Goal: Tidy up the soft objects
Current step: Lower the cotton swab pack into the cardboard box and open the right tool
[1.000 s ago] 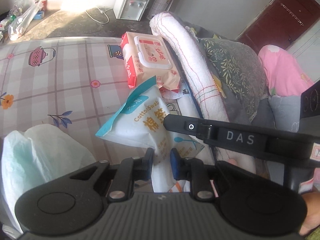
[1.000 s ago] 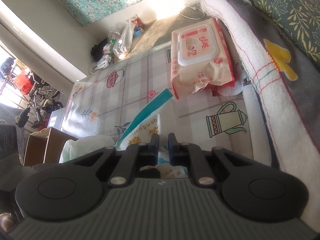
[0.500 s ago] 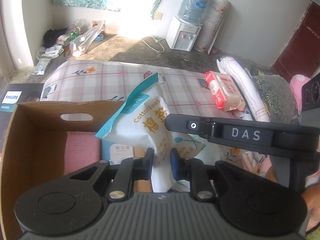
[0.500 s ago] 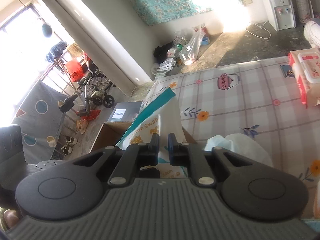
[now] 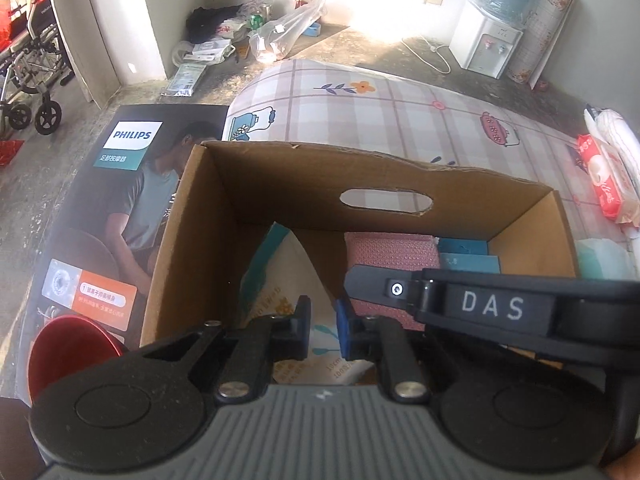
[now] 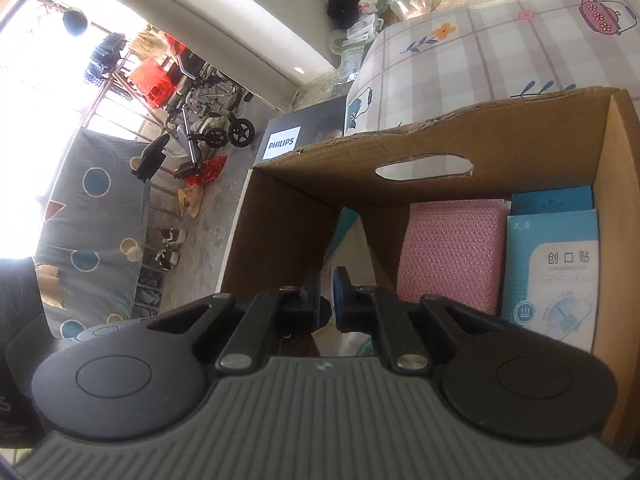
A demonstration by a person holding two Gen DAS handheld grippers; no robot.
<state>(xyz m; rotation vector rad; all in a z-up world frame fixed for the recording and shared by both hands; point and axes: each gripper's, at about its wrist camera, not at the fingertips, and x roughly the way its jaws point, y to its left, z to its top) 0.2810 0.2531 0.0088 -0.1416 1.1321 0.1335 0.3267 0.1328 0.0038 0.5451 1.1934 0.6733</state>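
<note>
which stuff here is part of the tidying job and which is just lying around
Part of the job:
- cotton swab pack
- cardboard box
- pink sponge
- blue plaster packs
- wet wipes pack

Lying about:
- Philips carton
- water dispenser
- wheelchair
- red bowl

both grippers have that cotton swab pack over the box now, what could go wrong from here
1. The cotton swab pack is pinched at its lower edge by the left gripper and the right gripper; releasing unevenly may tip it against the cardboard box wall.
2. The pink sponge and blue plaster packs already fill one side, so the pack could land on them instead of lying flat.
</note>
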